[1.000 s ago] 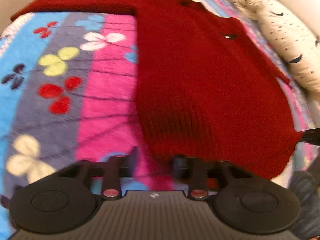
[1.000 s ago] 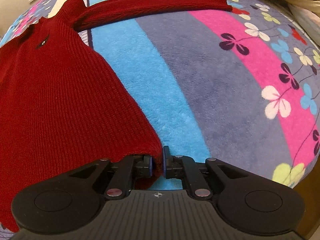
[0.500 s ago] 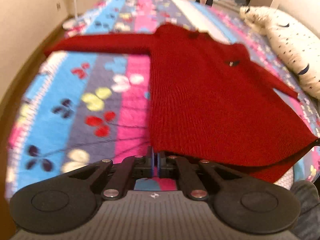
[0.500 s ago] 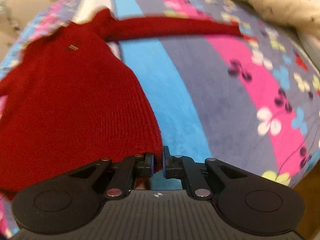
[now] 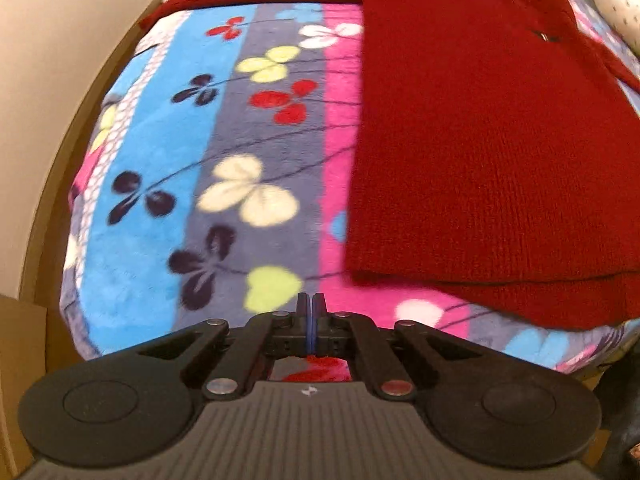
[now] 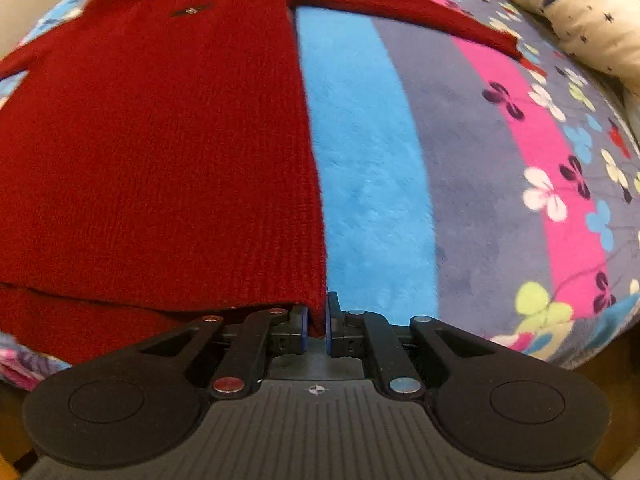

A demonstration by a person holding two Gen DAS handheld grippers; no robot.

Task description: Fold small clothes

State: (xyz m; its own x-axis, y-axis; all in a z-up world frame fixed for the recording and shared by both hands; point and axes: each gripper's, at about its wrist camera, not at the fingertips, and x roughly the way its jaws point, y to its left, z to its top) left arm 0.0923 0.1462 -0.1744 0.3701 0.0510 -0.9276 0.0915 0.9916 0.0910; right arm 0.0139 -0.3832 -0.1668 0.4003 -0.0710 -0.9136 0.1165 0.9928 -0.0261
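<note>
Now our right gripper (image 6: 317, 320) pinches the red sweater's (image 6: 160, 152) near hem corner; its long axis runs away from us across the blanket (image 6: 372, 168); our left gripper (image 5: 311, 316) (closed, seemingly empty) sits left of the hem.

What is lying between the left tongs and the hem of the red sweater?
Only bare floral blanket: in the left wrist view, the shut left tongs sit apart from the red sweater, with a pink stripe between them.
</note>
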